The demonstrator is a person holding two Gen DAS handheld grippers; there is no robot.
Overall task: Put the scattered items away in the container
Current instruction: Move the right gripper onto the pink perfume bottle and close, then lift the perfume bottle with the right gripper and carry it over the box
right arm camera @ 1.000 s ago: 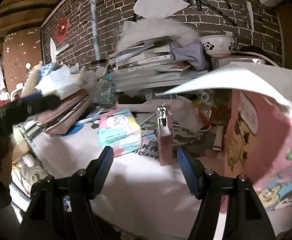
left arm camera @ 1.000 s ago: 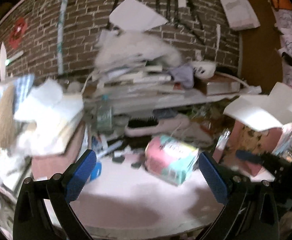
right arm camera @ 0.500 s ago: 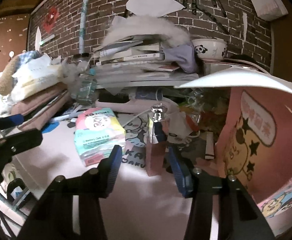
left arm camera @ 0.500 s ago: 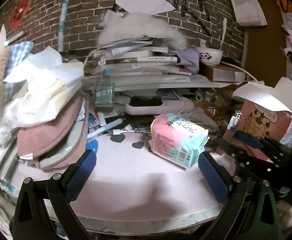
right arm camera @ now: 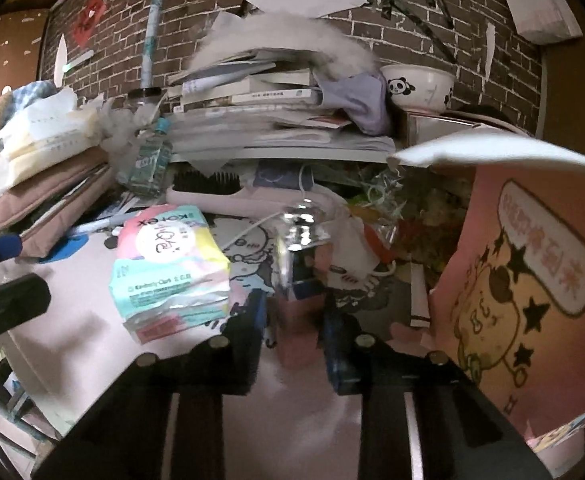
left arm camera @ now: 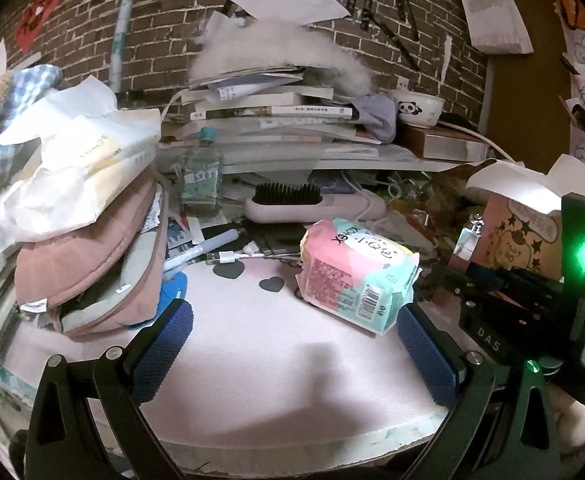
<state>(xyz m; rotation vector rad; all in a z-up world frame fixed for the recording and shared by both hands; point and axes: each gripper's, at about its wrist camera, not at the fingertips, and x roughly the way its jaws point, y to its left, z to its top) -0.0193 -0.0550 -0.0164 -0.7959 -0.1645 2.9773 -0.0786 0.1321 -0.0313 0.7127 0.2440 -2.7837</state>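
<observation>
A pink bottle with a silver cap (right arm camera: 303, 229) stands upright on the pink table (right arm camera: 92, 300). My right gripper (right arm camera: 295, 316) is closing on its body, with both pads pressed against it. To its right stands the pink cartoon box (right arm camera: 532, 280) with a white flap open. A pastel packet of pads (left arm camera: 356, 272) lies just beyond my left gripper (left arm camera: 292, 320), which hovers open and holds nothing. The left wrist view also shows the bottle (left arm camera: 466, 236) beside the box (left arm camera: 520, 240).
At the left is a pile of pink pouches (left arm camera: 92, 272) and paper bags. Stacked books (left arm camera: 272, 112) and a panda bowl (left arm camera: 414, 108) fill the shelf behind. A hairbrush (left arm camera: 292, 200), a green bottle (left arm camera: 200, 180), a pen (left arm camera: 200, 252) and a cable lie behind the packet.
My right gripper moved forward around the pink bottle and its jaws closed from wide open onto it. My left gripper dropped a little and stayed open.
</observation>
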